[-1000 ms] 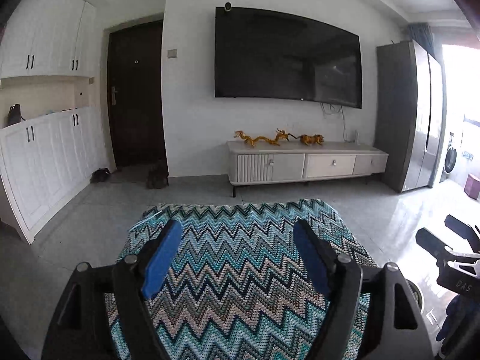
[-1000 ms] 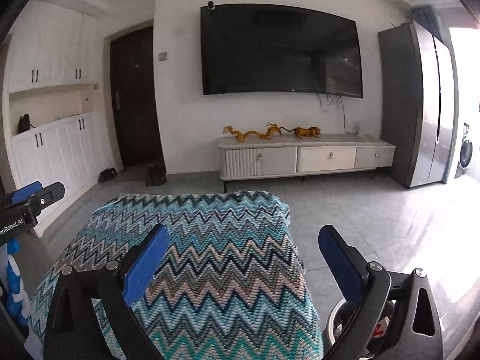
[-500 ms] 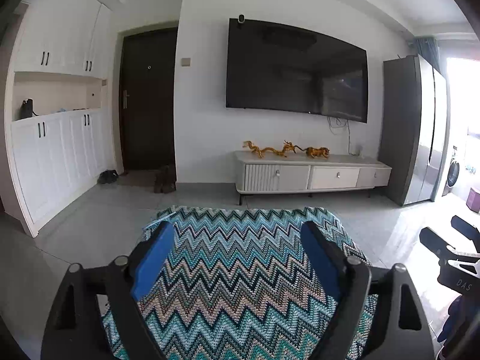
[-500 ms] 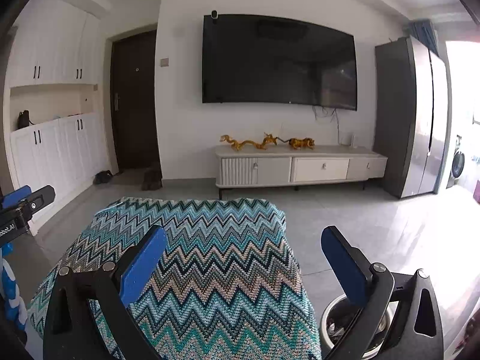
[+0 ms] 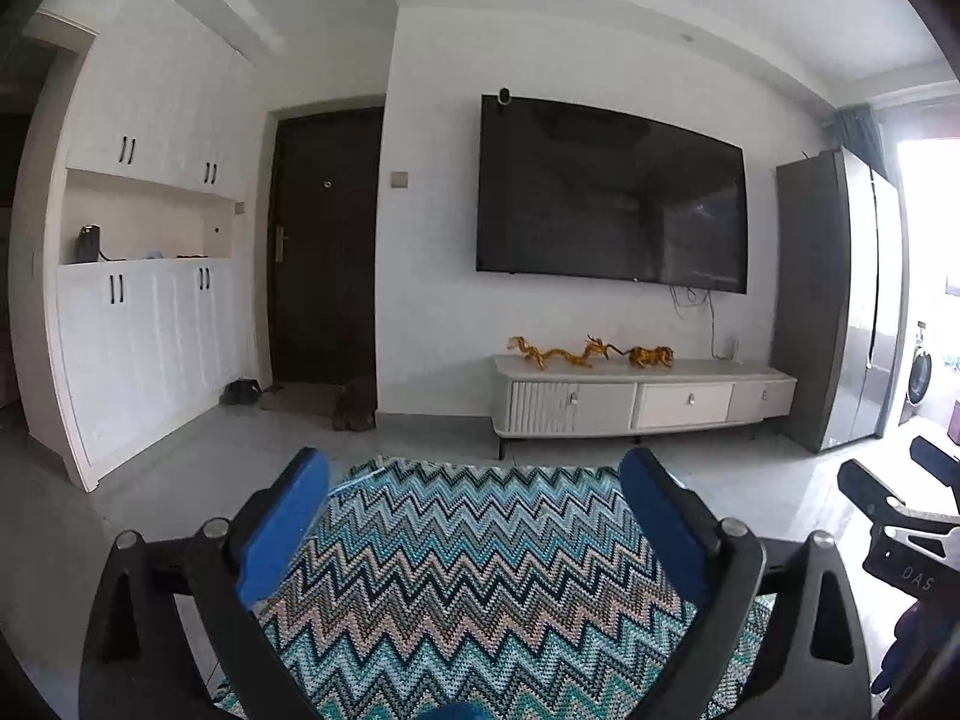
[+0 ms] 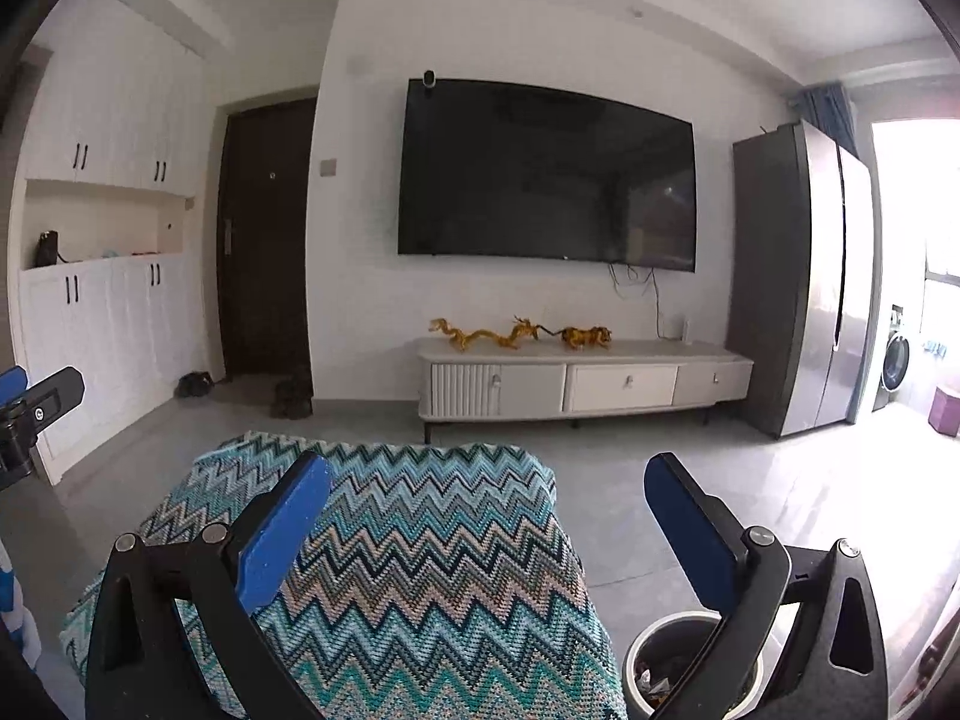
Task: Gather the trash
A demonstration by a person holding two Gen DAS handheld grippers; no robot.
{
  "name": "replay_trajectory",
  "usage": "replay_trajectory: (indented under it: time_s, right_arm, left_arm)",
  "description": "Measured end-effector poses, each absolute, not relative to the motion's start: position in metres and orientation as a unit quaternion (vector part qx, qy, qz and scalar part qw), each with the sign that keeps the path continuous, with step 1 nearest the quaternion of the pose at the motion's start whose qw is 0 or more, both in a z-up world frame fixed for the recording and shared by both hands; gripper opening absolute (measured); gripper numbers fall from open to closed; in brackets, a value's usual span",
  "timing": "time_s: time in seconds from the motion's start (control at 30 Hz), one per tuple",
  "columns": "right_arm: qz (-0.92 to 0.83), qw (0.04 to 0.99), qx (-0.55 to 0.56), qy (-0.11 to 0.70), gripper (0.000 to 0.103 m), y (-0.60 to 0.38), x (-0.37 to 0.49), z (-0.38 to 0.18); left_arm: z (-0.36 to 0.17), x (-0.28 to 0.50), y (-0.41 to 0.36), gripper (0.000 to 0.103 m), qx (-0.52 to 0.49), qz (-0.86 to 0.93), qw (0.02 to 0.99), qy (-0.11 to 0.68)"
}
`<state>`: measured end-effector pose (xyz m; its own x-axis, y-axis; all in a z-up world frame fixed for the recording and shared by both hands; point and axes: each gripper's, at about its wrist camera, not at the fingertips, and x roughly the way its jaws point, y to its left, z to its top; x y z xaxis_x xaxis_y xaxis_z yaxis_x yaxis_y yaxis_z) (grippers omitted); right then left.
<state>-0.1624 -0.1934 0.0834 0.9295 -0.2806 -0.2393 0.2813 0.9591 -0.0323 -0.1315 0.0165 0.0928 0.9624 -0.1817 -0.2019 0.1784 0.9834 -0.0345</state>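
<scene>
My left gripper is open and empty, held above a table covered by a blue zigzag cloth. My right gripper is open and empty over the cloth's right edge. A round white-rimmed bin with some scraps inside stands on the floor at the table's right side, partly hidden by my right finger. No loose trash shows on the visible cloth. The right gripper shows at the right edge of the left wrist view, and the left gripper at the left edge of the right wrist view.
A white TV cabinet with golden figurines stands under a wall TV. A grey fridge is at right, white cupboards and a dark door at left. Shoes lie by the door.
Both cameras have tilted upward: the room sits lower in view, more ceiling shows, less cloth shows. Both grippers stay open and empty.
</scene>
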Motion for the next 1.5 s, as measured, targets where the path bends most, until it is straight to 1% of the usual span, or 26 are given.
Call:
replay_trajectory:
  time_s: [0.13, 0.3, 0.67, 0.9, 1.17, 1.5]
  right_arm:
    - [-0.145, 0.983, 0.0, 0.112, 0.103, -0.194, -0.17, 0.088]
    - [-0.153, 0.982, 0.002, 0.112, 0.103, -0.199, -0.167, 0.086]
    - [-0.168, 0.978, -0.003, 0.124, 0.103, -0.213, -0.138, 0.084]
    - [-0.182, 0.974, -0.003, 0.139, 0.103, -0.222, -0.119, 0.07]
    - [-0.206, 0.969, -0.003, 0.138, 0.103, -0.234, -0.111, 0.057]
    - [-0.203, 0.967, 0.001, 0.157, 0.103, -0.239, -0.097, 0.043]
  left_arm:
    - [0.097, -0.138, 0.021, 0.103, -0.019, -0.082, 0.993, 0.083]
    - [0.095, -0.139, 0.017, 0.103, -0.015, -0.078, 0.994, 0.077]
    - [0.084, -0.097, 0.01, 0.103, -0.008, -0.05, 0.993, 0.111]
    - [0.067, -0.073, -0.001, 0.103, -0.005, -0.059, 0.989, 0.135]
    - [0.055, -0.057, -0.01, 0.103, -0.012, -0.066, 0.988, 0.141]
    - [0.04, -0.042, -0.013, 0.103, -0.008, -0.068, 0.985, 0.16]
